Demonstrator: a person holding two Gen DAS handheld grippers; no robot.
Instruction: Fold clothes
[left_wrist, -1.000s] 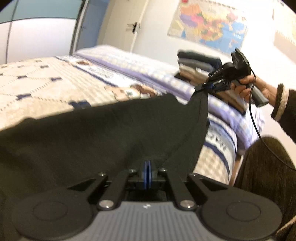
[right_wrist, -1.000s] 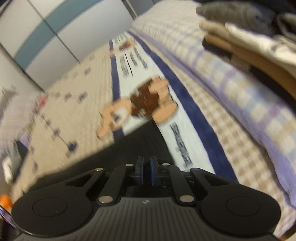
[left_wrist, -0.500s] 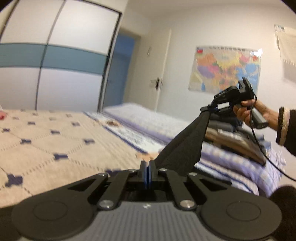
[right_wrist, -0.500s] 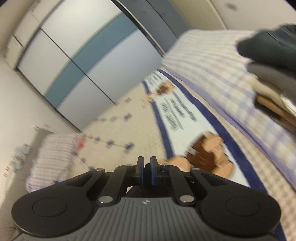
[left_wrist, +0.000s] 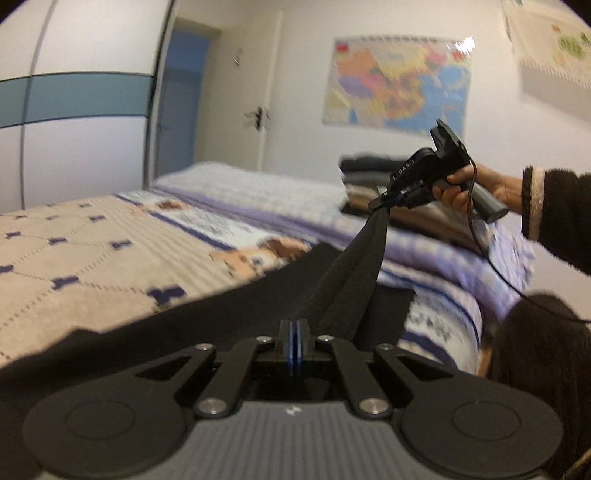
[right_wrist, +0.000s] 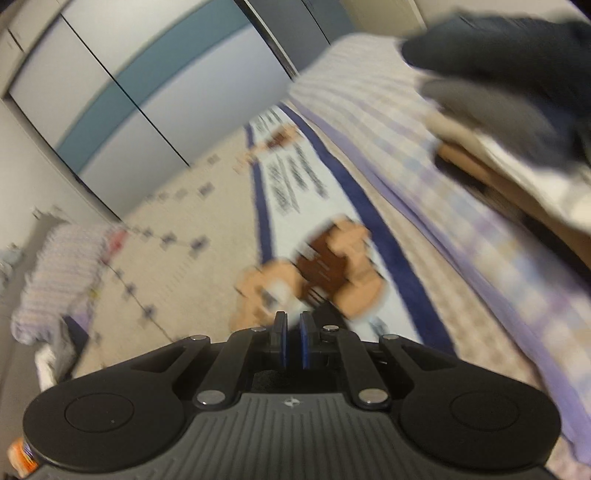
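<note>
A black garment (left_wrist: 347, 273) lies partly on the bed, and one edge is pulled up in a taut strip. My left gripper (left_wrist: 293, 330) is shut on its near end, low in the left wrist view. The strip rises to my right gripper (left_wrist: 380, 201), shut on the far corner and held by a person's hand (left_wrist: 458, 188). In the blurred right wrist view, the right gripper (right_wrist: 291, 325) shows its blue pads nearly together over the bedcover. There the cloth is mostly hidden under the gripper body.
The bed (left_wrist: 92, 258) has a beige patterned cover with a bear print (right_wrist: 317, 266). A stack of folded clothes (left_wrist: 365, 170) (right_wrist: 498, 96) sits on the lilac checked bedding at the right. A striped pillow (right_wrist: 55, 277) lies far left, with a wardrobe (left_wrist: 74, 110) behind.
Both grippers rose with the garment, then came back down a little. The cloth between them went from a wide sheet to a narrow taut strip. Both stayed shut.
</note>
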